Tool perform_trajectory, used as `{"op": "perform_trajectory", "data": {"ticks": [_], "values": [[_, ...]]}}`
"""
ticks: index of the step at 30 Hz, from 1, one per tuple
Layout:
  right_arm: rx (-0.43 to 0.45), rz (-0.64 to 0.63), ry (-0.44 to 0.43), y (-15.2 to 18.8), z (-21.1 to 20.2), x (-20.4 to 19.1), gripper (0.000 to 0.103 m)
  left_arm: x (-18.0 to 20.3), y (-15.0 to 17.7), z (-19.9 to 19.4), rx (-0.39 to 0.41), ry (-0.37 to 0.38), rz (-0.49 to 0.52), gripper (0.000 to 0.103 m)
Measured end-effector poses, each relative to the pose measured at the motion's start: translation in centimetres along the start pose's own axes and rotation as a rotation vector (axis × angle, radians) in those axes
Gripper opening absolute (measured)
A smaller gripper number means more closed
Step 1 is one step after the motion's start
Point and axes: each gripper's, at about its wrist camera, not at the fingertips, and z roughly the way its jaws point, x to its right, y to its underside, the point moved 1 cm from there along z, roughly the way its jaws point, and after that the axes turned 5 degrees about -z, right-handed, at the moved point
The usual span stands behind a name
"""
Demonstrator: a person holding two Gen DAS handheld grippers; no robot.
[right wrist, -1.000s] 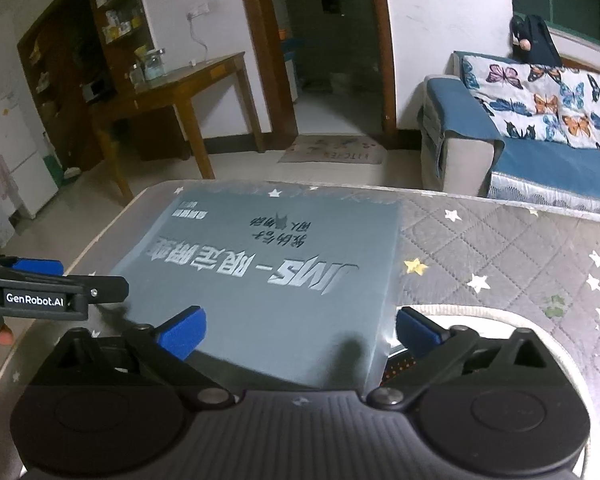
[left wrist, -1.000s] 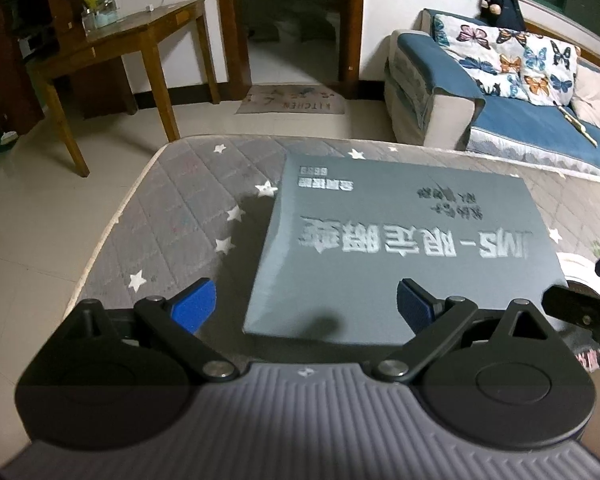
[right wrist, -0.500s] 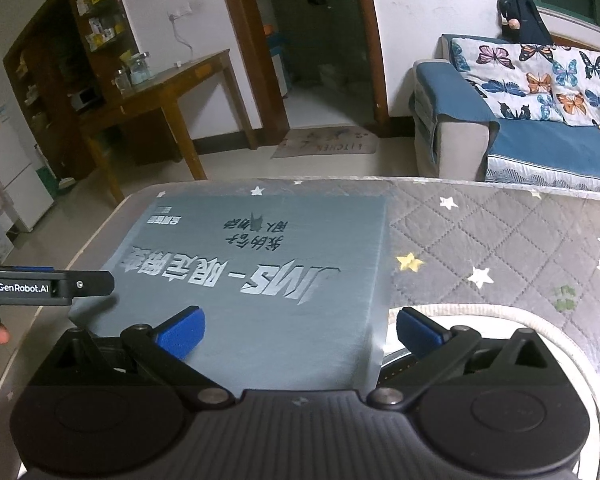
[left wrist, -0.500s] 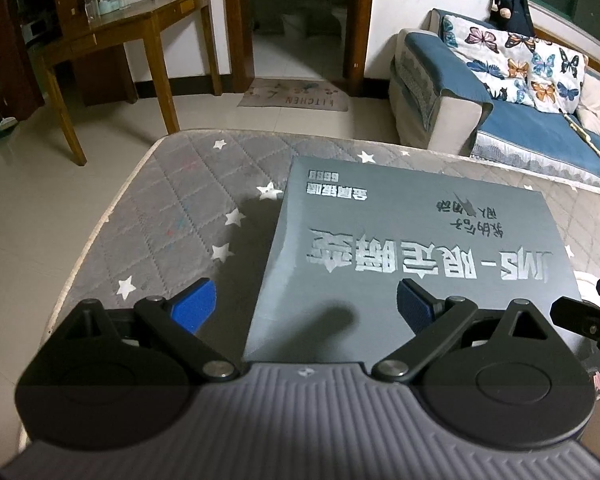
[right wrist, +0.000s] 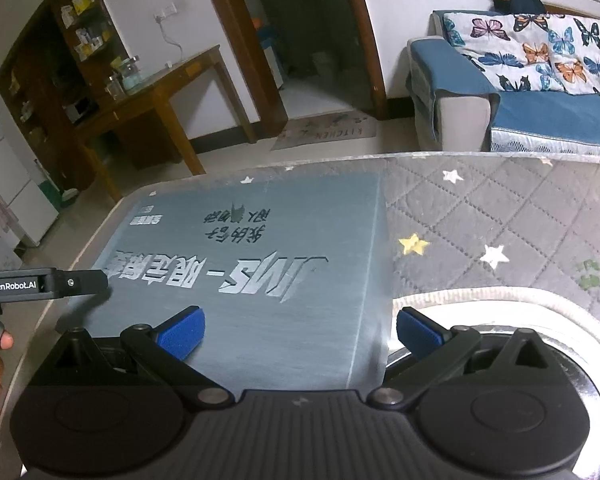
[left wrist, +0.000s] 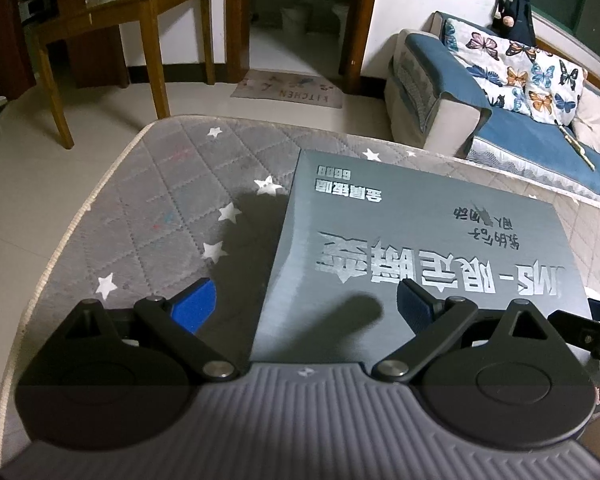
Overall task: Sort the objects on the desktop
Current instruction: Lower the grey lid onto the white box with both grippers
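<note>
left wrist: close, angled down, box's (left wrist: 420,256) left corner | right wrist: right corner | shared: box

Big silver lettering on the grey box (right wrist: 260,264) reads "JMS" followed by a dash and Chinese characters, all upside down from here. Near its far edge, on the left wrist view, the box (left wrist: 420,240) carries the number "6666" above smaller Chinese print. The left tool (right wrist: 44,284) shows a white "GenRobot.AI" label. The doormat (left wrist: 288,90) says "KITCHEN", also upside down.
</note>
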Motion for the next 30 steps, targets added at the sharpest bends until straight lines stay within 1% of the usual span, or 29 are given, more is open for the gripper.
{"op": "perform_trajectory", "data": {"ticks": [8,15,23,25,30], "values": [[-0.01,0.023,-0.015,0.3,1.0,0.4,0.103,-1.4,0.1,1.6,-0.038,0.05,-0.056,0.096],[-0.015,0.075,-0.068,0.7,1.8,1.1,0.103,-2.9,0.2,2.4,-0.06,0.126,-0.137,0.096],[-0.011,0.077,-0.082,0.8,2.2,1.6,0.103,-4.2,0.5,4.0,-0.114,0.235,-0.255,0.096],[-0.012,0.08,-0.086,0.8,2.2,1.7,0.103,-4.3,0.6,4.3,-0.126,0.251,-0.267,0.098],[-0.011,0.099,-0.094,0.9,2.4,1.9,0.103,-3.8,0.7,4.7,-0.126,0.255,-0.249,0.101]]}}
